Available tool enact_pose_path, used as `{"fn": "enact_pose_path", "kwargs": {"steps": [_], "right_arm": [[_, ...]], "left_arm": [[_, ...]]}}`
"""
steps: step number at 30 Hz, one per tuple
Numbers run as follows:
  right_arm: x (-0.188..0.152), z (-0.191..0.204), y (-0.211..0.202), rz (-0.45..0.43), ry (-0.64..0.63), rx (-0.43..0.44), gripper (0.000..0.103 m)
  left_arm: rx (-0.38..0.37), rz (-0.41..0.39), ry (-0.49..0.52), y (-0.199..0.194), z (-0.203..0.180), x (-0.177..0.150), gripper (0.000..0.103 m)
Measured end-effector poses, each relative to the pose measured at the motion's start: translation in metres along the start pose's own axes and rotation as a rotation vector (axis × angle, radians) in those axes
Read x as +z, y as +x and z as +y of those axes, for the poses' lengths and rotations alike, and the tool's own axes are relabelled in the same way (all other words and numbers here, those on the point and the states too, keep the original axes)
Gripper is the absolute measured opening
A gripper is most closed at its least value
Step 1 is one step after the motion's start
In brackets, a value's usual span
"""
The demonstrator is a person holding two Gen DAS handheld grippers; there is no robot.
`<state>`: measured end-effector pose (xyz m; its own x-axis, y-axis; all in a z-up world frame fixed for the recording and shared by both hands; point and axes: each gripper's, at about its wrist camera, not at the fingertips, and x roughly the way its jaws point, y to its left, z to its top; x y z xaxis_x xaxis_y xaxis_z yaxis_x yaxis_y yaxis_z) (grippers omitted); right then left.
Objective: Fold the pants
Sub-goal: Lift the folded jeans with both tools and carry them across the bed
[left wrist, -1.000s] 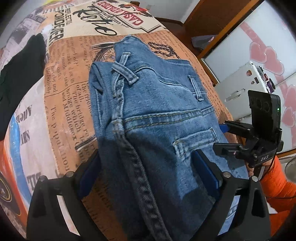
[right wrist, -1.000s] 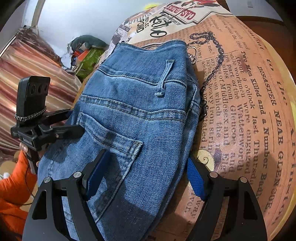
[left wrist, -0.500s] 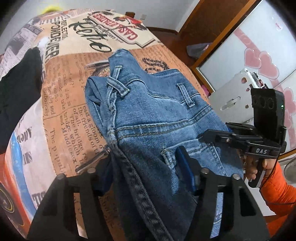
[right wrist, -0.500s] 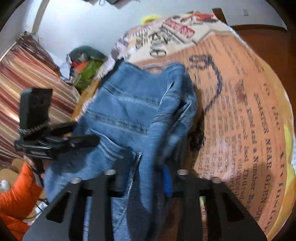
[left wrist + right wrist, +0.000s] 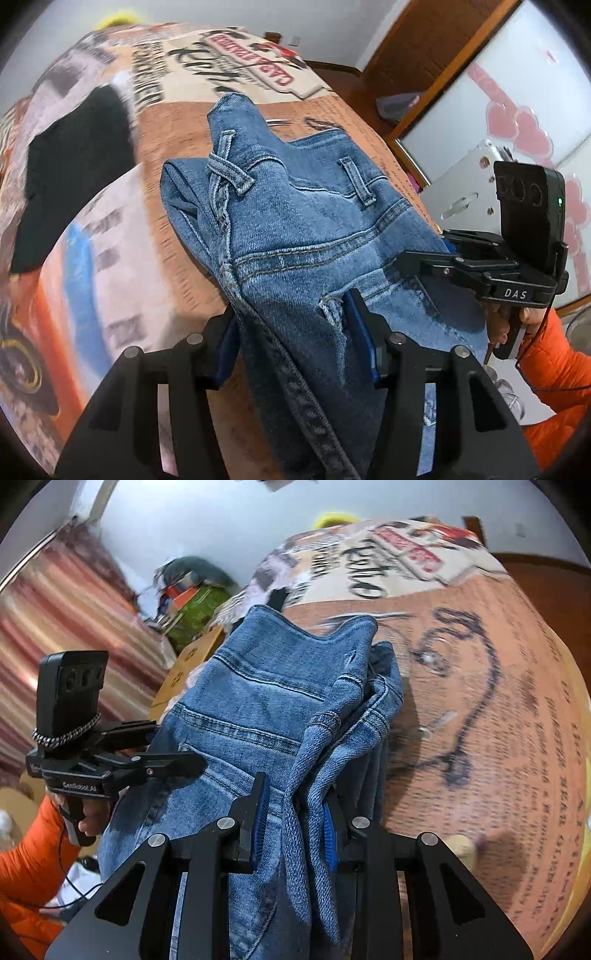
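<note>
The jeans (image 5: 295, 229) lie bunched on the printed bed cover (image 5: 122, 258); the left gripper (image 5: 291, 332) and right gripper (image 5: 293, 823) each pinch denim; better to lift both evenly, keeping the edges aligned.

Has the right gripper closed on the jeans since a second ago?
Yes. The right gripper now pinches the jeans, lifting bunched denim off the newspaper-print bedspread.

Jeans (image 5: 266, 701) bunched between right gripper (image 5: 293, 819) fingers (image 5: 258, 812)
</note>
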<state>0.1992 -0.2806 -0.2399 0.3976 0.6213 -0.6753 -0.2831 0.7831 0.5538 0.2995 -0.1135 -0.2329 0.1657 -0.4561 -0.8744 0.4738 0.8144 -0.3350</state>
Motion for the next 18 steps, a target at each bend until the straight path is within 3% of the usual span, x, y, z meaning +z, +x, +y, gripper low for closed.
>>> {"fn": "enact_pose_path", "kwargs": {"steps": [5,9,14,18], "right_arm": [[0.003,0.018,0.020,0.064,-0.072,-0.016,0.026],[-0.001,0.011,0.026,0.084,-0.078,-0.065,0.050],[-0.001,-0.004,0.034,0.126,-0.014,-0.008,0.054],[0.002,-0.004,0.048,0.157,0.012,0.035,0.069]], "left_arm": [[0.006,-0.003,-0.086,-0.014,0.037,-0.017,0.054],[-0.029,0.011,-0.116,-0.017,0.046,-0.021,0.057],[-0.032,0.033,-0.104,-0.016,0.046,-0.028,0.063],[-0.080,0.033,-0.183,-0.005,0.060,-0.034,0.072]]}}
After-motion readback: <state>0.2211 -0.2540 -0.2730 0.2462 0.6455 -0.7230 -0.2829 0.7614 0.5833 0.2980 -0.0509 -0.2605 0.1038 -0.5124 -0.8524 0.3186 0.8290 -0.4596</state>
